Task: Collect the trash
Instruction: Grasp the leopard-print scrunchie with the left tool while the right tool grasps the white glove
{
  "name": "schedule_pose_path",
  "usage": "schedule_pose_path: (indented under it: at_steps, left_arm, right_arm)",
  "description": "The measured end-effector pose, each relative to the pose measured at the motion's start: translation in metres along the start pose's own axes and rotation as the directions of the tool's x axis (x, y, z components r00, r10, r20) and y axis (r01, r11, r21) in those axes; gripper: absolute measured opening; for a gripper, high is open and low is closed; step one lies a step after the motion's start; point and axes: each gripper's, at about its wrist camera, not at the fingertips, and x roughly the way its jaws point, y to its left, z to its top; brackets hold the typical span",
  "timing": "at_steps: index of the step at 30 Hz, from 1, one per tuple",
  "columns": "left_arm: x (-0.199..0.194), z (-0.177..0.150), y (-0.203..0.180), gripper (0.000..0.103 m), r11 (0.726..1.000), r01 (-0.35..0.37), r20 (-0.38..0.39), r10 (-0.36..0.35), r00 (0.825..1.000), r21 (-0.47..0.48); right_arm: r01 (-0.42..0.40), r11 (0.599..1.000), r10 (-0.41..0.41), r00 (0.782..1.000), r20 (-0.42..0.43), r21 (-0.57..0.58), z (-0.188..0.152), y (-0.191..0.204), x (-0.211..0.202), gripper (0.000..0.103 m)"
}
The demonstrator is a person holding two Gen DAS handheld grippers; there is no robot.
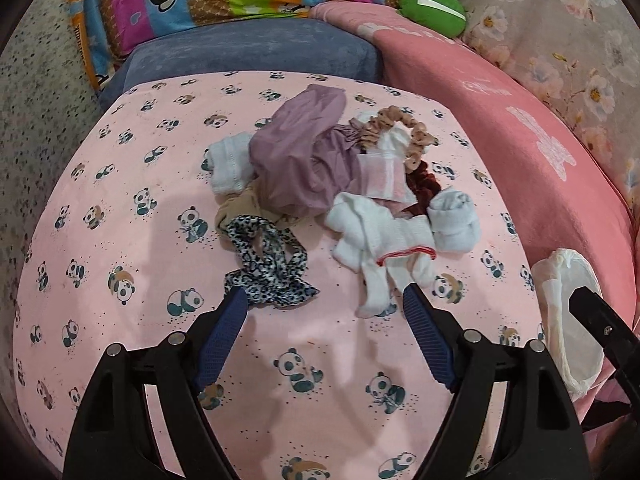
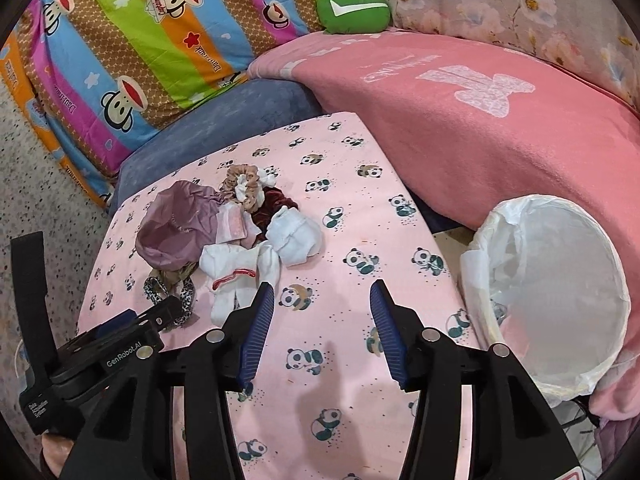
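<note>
**A:** Your left gripper [image 1: 324, 300] is spread wide, with nothing between its blue pads [image 1: 224, 332]. The left-hand pad's tip sits right at the edge of the leopard-print scrunchie [image 1: 266, 268], and I can't tell whether it touches. The other tip lies just beside a leg of the white sock bundle [image 1: 384, 248].

**B:** And your right gripper [image 2: 322, 300]?

**A:** Also gaping, and holding nothing. Its fingers [image 2: 258, 332] hang over bare panda-print cloth [image 2: 348, 364]; the left one sits close to the white socks [image 2: 236, 276], though contact isn't clear from here.

**B:** Where does the pile lie for you?

**A:** Straight ahead of your left claw, in the middle of the panda cloth. A mauve garment [image 1: 296, 152] lies on top, with a folded white piece [image 1: 228, 164] on its left. A tan scrunchie [image 1: 400, 128] and a dark red scrunchie [image 1: 424, 184] lie on its right, and a small pink-and-white packet [image 1: 386, 176] rests against it. A rolled white sock [image 1: 454, 220] sits at the near right edge of the heap, touching the bundle with the red band [image 1: 404, 256].

**B:** And the bin?

**A:** The white-lined trash bin [image 2: 476, 280] stands off the right edge of the cloth, against the pink blanket [image 2: 480, 128], mouth tilted toward your right claw. Behind the cloth you have a blue cushion [image 1: 256, 52], a striped monkey-print quilt [image 2: 132, 52] and a green plush [image 2: 354, 10].
</note>
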Motion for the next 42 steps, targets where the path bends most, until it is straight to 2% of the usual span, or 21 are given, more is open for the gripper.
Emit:
schedule_pose_path:
  at_steps: [8,16,22,25,26,28,29,30,32,42]
  left_arm:
    - [0.023,0.007,0.036,0.076,0.998,-0.019,-0.038,0.017,0.999,-0.058]
    - [0.043,0.013,0.051,0.076,0.997,0.022,-0.060,-0.026,0.998,-0.079]
    - [0.053,0.011,0.054,0.058,0.992,0.079,-0.089,-0.087,0.992,-0.095]
    - [0.053,0.009,0.055,0.049,0.991,0.098,-0.089,-0.106,0.990,-0.096]
    - [0.053,0.008,0.054,0.041,0.990,0.108,-0.089,-0.117,0.989,-0.092]
    - [0.051,0.006,0.053,0.036,0.988,0.122,-0.090,-0.131,0.987,-0.091]
    - [0.050,0.006,0.052,0.031,0.988,0.130,-0.087,-0.137,0.987,-0.088]
    - [0.048,0.005,0.050,0.028,0.988,0.131,-0.085,-0.138,0.987,-0.082]
    - [0.044,0.004,0.046,0.024,0.988,0.137,-0.081,-0.143,0.986,-0.071]
    - [0.013,0.003,0.018,0.024,0.989,0.145,-0.036,-0.145,0.989,-0.014]
  right_arm:
    - [-0.039,0.999,0.039,0.997,-0.073,-0.005,0.008,0.032,0.048,0.051]
    - [-0.053,0.998,0.049,0.990,-0.131,-0.029,0.016,0.065,0.098,0.051]
    - [-0.031,0.999,0.023,0.985,-0.169,-0.043,0.015,0.073,0.127,0.051]
    - [-0.036,0.998,0.027,0.980,-0.197,-0.044,0.011,0.073,0.137,0.038]
    - [-0.039,0.998,0.029,0.978,-0.206,-0.043,0.009,0.073,0.140,0.030]
    - [-0.048,0.998,0.039,0.976,-0.215,-0.038,0.005,0.072,0.143,0.021]
    - [-0.058,0.998,0.048,0.974,-0.219,-0.037,0.004,0.072,0.143,0.012]
    - [-0.064,0.997,0.054,0.974,-0.219,-0.037,0.002,0.072,0.142,0.011]
    - [-0.073,0.997,0.063,0.975,-0.215,-0.037,0.000,0.072,0.140,0.010]
    - [-0.120,0.993,0.118,0.985,-0.124,-0.011,0.003,0.061,0.086,0.010]
